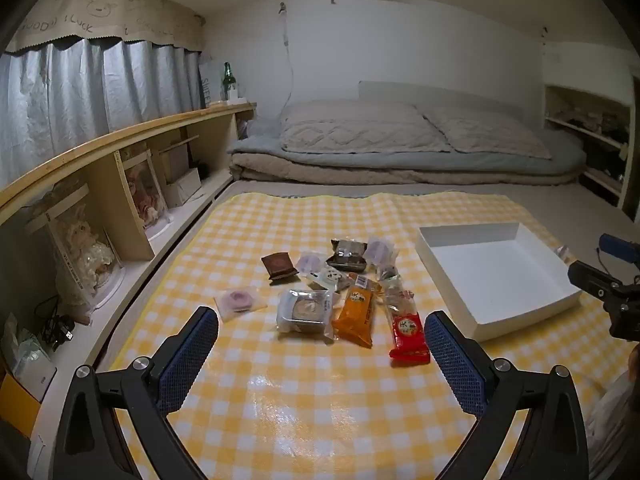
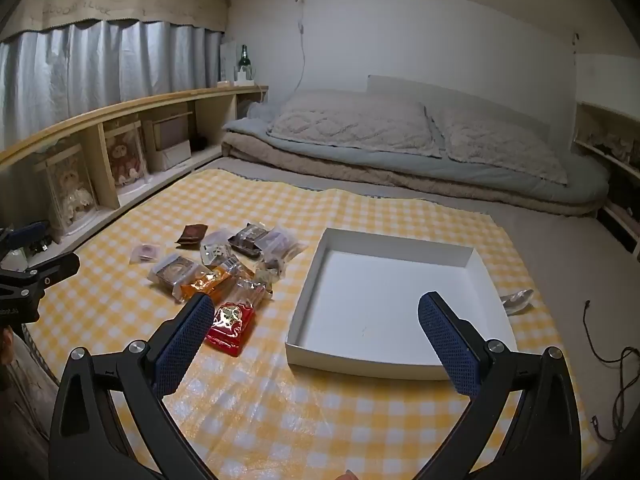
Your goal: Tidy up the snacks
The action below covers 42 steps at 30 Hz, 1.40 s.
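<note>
Several wrapped snacks lie in a loose pile on a yellow checked mat (image 1: pixel 304 408). Among them are a red packet (image 1: pixel 409 339) (image 2: pixel 231 322), an orange packet (image 1: pixel 357 314) (image 2: pixel 206 284), a clear-wrapped round cake (image 1: pixel 306 312) and a pink ring sweet (image 1: pixel 239 301). An empty white box (image 1: pixel 496 272) (image 2: pixel 394 308) sits to the right of the pile. My left gripper (image 1: pixel 322 330) hovers open in front of the pile, holding nothing. My right gripper (image 2: pixel 314 318) hangs open over the box's near left corner, also holding nothing.
A low wooden shelf (image 1: pixel 120 152) with boxed dolls runs along the left. Folded bedding (image 1: pixel 400 148) lies beyond the mat. A crumpled clear wrapper (image 2: pixel 518 300) sits right of the box, and a dark cable (image 2: pixel 608 356) trails on the floor at far right.
</note>
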### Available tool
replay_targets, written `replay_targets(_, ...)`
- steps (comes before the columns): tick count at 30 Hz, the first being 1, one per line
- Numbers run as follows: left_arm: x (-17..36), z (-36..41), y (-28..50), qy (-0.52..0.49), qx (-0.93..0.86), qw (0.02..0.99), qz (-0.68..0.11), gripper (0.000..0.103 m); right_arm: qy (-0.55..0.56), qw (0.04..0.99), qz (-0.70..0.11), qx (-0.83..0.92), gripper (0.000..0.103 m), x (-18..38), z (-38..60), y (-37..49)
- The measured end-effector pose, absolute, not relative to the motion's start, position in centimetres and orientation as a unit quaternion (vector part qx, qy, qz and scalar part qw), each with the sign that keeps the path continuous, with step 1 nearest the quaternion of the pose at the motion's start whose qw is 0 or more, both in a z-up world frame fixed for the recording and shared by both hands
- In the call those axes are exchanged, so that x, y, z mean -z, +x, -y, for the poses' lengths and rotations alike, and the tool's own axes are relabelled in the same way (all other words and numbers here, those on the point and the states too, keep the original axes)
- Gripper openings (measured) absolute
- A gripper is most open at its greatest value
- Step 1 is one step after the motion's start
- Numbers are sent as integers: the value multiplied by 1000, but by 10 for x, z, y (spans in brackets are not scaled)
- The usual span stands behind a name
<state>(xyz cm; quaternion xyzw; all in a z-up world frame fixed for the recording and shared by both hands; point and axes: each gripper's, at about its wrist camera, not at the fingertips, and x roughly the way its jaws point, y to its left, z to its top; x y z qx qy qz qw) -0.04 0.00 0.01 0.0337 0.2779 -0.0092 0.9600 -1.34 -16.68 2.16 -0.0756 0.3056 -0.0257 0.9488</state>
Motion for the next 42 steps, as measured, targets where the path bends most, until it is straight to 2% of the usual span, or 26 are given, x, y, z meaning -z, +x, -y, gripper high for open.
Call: replay_targets(42, 2, 1, -1, 38, 11, 960, -277, 103, -80, 949, -303, 26, 103, -24, 165, -14)
